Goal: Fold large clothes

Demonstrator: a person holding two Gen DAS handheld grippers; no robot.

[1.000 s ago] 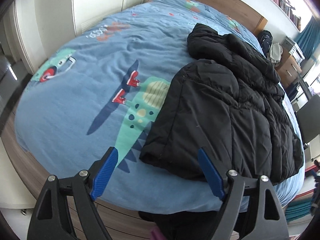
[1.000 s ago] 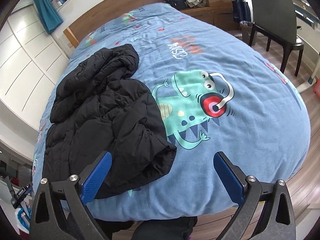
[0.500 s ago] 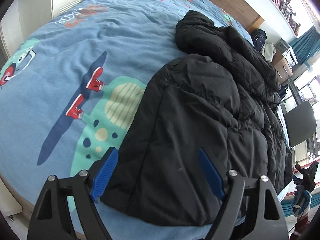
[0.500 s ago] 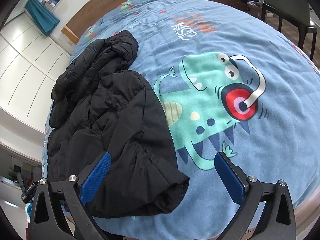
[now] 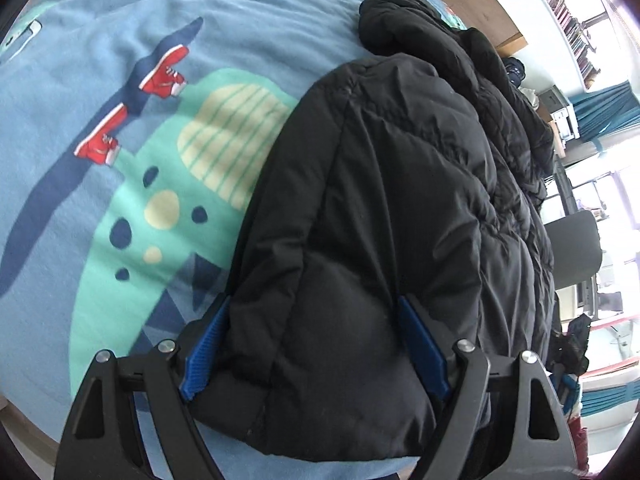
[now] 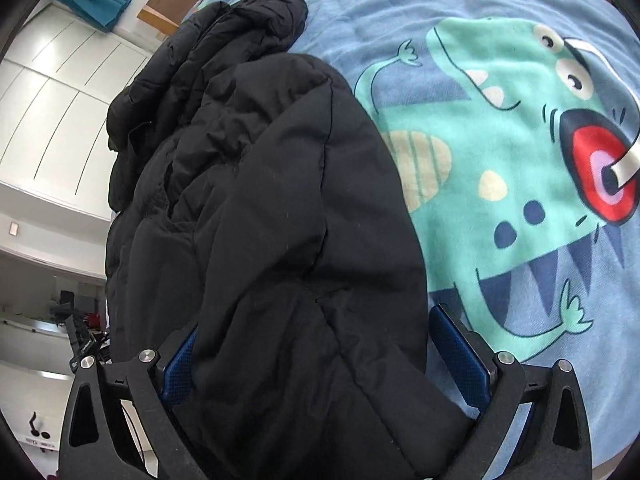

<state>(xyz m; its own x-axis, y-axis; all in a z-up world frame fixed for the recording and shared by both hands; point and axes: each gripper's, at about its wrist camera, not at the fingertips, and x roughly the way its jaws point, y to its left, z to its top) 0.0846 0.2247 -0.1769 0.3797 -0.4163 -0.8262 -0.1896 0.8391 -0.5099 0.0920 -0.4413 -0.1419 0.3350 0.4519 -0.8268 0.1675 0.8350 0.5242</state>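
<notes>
A black puffer jacket (image 5: pixel 400 180) lies bunched on a blue bedspread (image 5: pixel 120 120) printed with a green monster. My left gripper (image 5: pixel 312 304) points steeply down over the jacket's near corner. Its jaws stand wide with the padded hem between the blue pads (image 5: pixel 204 352), and the fabric shows no pinch. In the right wrist view the same jacket (image 6: pixel 260 180) fills the left half, on the bedspread (image 6: pixel 520 160). My right gripper (image 6: pixel 316 320) straddles the jacket's other near corner. Its jaws are closing, with a thick fold between the pads (image 6: pixel 460 352) and not squeezed.
A wooden headboard (image 5: pixel 480 4) bounds the far end of the bed. A dark chair (image 5: pixel 576 248) and a teal curtain (image 5: pixel 600 104) stand beyond the jacket. White wardrobe doors (image 6: pixel 60 100) run along the bed's other side. The near bed edge is just below both grippers.
Both grippers have dropped and tilted down from above the bed onto the jacket's near edge, which now lies between their jaws. The right jaws have narrowed slightly.
</notes>
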